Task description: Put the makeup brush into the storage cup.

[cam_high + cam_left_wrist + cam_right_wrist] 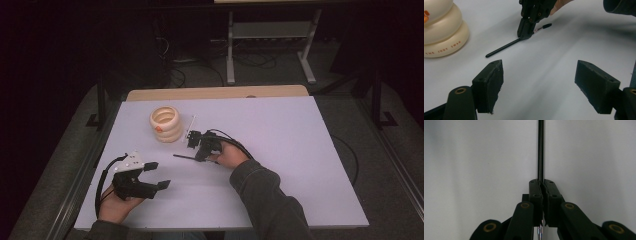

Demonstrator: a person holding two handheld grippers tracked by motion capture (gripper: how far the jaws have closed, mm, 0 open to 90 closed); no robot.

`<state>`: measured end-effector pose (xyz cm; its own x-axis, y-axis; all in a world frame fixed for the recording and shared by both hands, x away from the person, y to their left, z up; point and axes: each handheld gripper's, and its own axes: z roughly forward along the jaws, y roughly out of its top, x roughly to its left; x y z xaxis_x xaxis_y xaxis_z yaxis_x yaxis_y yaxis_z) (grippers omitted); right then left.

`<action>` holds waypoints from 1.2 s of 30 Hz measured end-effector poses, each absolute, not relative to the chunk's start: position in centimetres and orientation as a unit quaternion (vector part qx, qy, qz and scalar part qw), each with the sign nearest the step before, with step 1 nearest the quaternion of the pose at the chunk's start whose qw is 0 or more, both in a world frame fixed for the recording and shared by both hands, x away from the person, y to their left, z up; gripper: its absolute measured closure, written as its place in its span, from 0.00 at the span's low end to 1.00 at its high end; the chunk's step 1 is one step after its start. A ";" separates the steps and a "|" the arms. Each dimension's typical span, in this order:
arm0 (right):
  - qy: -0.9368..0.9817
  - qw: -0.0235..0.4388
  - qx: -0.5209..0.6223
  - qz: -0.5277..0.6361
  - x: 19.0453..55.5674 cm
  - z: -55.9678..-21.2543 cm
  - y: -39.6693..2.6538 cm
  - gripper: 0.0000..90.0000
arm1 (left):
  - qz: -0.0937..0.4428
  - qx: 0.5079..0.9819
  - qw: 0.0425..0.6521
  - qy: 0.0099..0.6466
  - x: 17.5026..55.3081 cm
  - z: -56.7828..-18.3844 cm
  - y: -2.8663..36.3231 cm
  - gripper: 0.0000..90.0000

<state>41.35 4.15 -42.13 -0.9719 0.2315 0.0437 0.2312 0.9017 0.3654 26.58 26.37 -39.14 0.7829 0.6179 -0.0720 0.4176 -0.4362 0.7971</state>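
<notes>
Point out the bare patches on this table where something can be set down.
The whole right half of the table, beyond the right tool, is bare to its edge. So is the far left corner behind the cream ringed holder. The middle is crowded: holder, thin black brush, a white stick and both tools. The left tool stands open at the near left.

Brush (504,47): slim glossy black handle, metal-looking ferrule, dark bristle tip. Ringed cream holder (442,32), far left: smooth, glossy, ceramic-like. Table (300,150): matt pale sheet, bare wood strip at far edge. Left gripper (539,85) pads: matt black, rough-edged rubbery foam.
</notes>
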 end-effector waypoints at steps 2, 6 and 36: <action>0.974 -0.004 0.121 0.190 41.4 -42.1 4.1 0.95 | 0.117 0.840 0.431 0.308 26.6 -39.1 26.4 0.25; 0.974 -0.006 0.121 0.191 41.5 -42.1 4.0 0.95 | 0.117 0.840 0.431 0.307 26.6 -39.1 26.5 0.25; 0.968 0.000 0.077 0.239 38.4 -37.9 1.0 0.94 | 0.117 0.847 0.430 0.290 26.3 -38.7 25.7 0.27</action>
